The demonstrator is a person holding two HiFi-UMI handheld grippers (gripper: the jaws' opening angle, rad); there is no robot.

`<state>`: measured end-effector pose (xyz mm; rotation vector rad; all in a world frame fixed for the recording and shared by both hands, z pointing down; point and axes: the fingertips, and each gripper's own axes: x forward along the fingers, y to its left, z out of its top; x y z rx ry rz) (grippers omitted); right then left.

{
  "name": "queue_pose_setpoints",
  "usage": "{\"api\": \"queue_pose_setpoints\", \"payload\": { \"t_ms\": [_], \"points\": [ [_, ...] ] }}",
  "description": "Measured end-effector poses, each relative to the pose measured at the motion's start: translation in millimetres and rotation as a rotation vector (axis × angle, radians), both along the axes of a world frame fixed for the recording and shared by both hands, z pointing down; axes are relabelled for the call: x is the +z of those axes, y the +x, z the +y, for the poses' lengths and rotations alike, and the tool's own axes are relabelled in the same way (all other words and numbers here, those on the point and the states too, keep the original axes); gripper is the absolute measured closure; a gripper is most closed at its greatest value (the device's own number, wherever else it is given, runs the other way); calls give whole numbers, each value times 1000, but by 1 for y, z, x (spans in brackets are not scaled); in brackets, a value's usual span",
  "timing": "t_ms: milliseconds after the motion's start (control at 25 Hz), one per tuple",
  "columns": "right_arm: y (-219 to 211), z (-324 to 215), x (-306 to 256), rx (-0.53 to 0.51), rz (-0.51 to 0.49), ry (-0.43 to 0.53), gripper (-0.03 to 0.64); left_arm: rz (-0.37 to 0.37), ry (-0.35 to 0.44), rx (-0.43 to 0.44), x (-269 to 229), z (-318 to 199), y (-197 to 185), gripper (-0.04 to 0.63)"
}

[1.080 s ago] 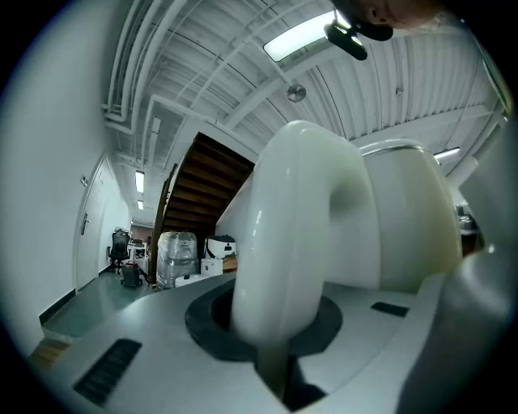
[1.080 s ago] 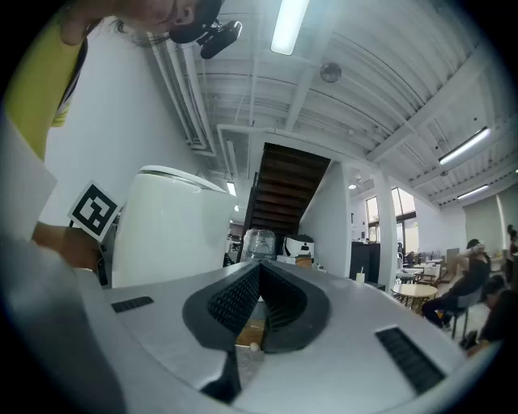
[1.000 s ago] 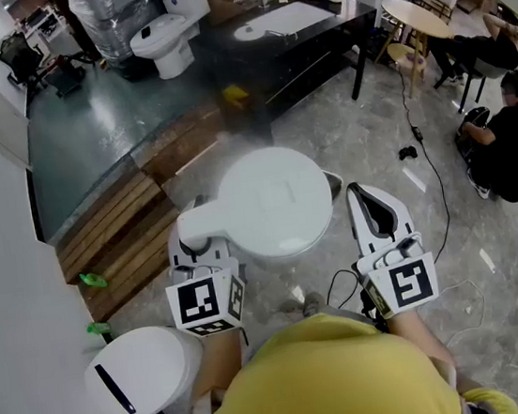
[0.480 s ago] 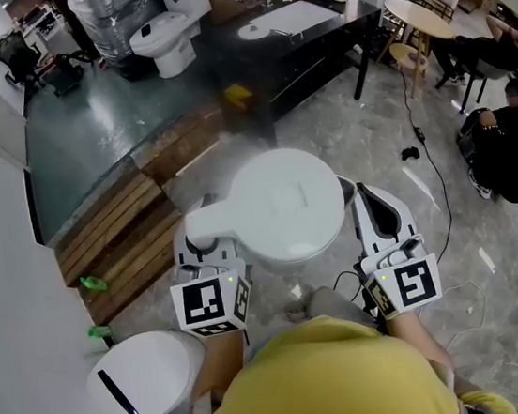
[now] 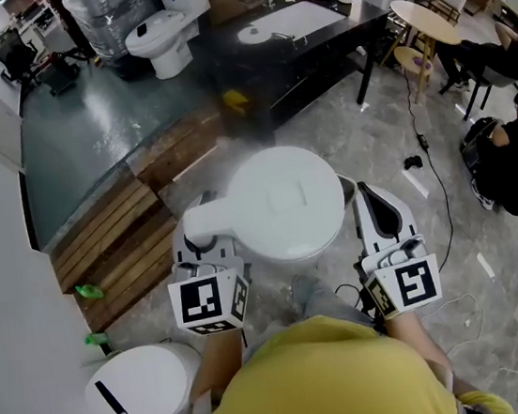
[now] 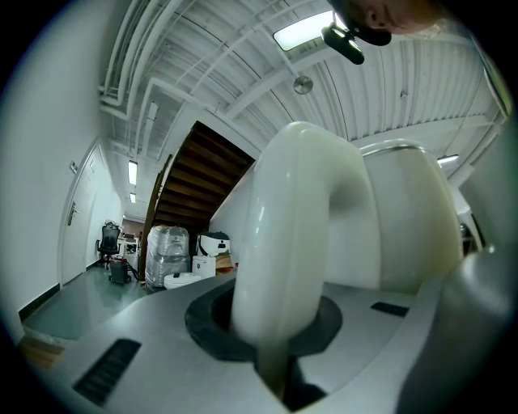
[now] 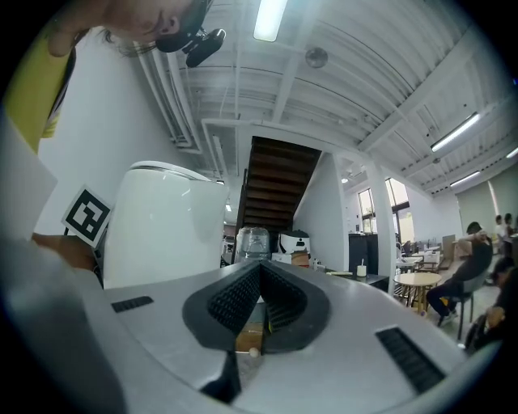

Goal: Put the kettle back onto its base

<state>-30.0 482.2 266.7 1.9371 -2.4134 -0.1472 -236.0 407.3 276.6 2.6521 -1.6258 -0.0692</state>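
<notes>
A white kettle with a round lid hangs in the air in front of me, seen from above in the head view. My left gripper is shut on its curved white handle, which fills the left gripper view ahead of the kettle body. My right gripper is level beside the kettle's right side, apart from it, its ribbed pads closed together with nothing between them. The kettle's wall shows at the left of the right gripper view. A small round white disc lies on the black table ahead.
A black table stands ahead, wooden pallets to the left. A white bin with a black slot is near my left side. A toilet stands far back. A person sits at right, and a cable crosses the floor.
Both grippers and the kettle have moved forward over the floor toward the black table; the white bin has slid back toward me in the picture. The grip on the handle is unchanged.
</notes>
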Motion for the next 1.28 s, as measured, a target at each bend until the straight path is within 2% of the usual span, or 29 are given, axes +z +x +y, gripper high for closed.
{"api": "queue_pose_setpoints", "payload": {
  "t_ms": [600,960,1280],
  "points": [
    [72,-165,-3,-87,7,-8,601,36,28,-90,-16,-147,61,554],
    [83,-228,3,-134,-12,-31,601,34,13,-131,-16,-210,72,554],
    [90,-297,7,-110,-17,-33,601,24,21,-109,-14,-285,79,554]
  ]
}}
